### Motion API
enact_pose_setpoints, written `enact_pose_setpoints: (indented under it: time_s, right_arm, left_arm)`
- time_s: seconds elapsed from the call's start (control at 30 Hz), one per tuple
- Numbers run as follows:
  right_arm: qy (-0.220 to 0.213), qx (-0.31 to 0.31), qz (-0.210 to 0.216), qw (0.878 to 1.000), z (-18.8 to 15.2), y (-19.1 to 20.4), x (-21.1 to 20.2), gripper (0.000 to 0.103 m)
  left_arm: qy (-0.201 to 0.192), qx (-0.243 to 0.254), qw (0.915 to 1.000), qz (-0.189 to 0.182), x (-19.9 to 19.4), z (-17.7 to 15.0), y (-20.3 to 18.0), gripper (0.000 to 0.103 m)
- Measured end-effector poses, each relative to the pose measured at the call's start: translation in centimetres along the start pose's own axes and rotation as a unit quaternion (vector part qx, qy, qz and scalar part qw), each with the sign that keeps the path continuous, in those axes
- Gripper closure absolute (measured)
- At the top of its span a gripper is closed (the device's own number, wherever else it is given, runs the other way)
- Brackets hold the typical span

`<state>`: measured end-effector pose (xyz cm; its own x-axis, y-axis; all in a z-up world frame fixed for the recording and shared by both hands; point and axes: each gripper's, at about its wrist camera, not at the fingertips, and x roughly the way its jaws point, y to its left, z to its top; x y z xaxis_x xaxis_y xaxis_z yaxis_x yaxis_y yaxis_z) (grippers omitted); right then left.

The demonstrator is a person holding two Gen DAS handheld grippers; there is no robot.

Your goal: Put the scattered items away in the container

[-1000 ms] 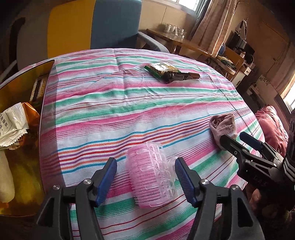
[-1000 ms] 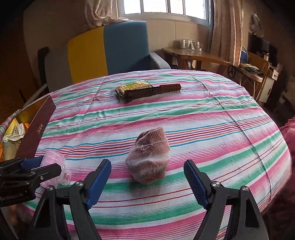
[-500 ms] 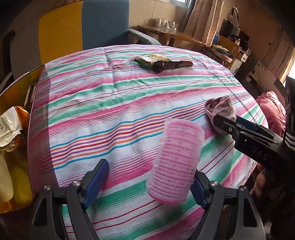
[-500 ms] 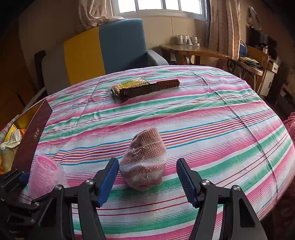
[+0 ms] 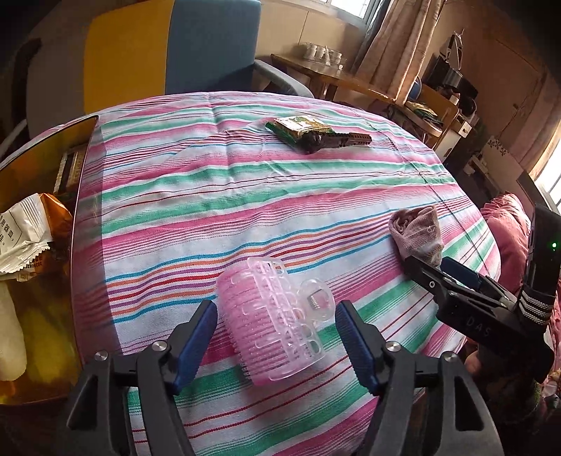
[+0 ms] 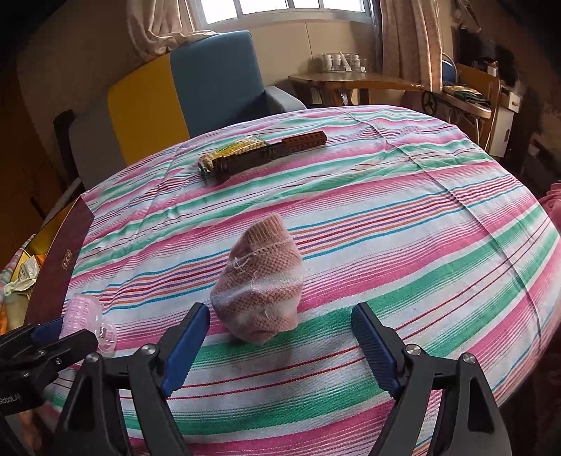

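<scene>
Jaws apart on both: left gripper [image 5: 275, 324] straddles translucent pink plastic hair-roller clip [image 5: 271, 322] on table, right gripper [image 6: 280, 336] nr rolled pink knit sock [image 6: 259, 291]. Risk: round clip rolls/squirts out when pinched.

Daylight from the window [image 6: 280, 7] lights the striped cloth [image 6: 385, 217] evenly — soft shadows, dark vignetted corners, strong fisheye bending at the edges, slight blur on near objects.

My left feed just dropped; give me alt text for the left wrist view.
Open left gripper straddles a pink hair roller lying on the striped tablecloth. Right gripper nears a pink sock; box at left.
</scene>
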<state>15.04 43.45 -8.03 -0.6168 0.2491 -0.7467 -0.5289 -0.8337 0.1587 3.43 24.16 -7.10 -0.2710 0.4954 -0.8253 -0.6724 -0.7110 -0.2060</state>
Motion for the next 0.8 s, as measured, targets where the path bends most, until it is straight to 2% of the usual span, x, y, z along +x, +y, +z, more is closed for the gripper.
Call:
enact_pose_setpoints:
  time_s: [0.13,0.23,0.37,0.53,0.8]
  right_arm:
    - [-0.001,-0.021,-0.006,1.000,-0.5,0.6,0.3,0.005]
    - [0.002,-0.043,-0.015,0.999,-0.8,1.3,0.7,0.000]
    - [-0.010,-0.060,-0.037,0.997,-1.3,2.0,0.9,0.000]
    - [-0.020,-0.054,-0.039,0.998,-1.5,1.9,0.8,0.000]
    - [-0.029,-0.059,-0.036,0.997,-1.7,1.9,0.7,0.000]
  left_arm:
    - [0.004,-0.003,1.0000,0.003,0.5,-0.1,0.1,0.032]
    - [0.002,0.000,1.0000,0.006,0.8,-0.2,0.1,0.031]
    - [-0.002,0.009,0.9999,0.005,1.0,-0.4,0.0,0.027]
    - [-0.006,-0.007,0.9998,-0.016,1.0,-0.4,0.3,0.019]
    - [-0.004,-0.027,0.9993,-0.026,1.1,0.0,0.5,0.016]
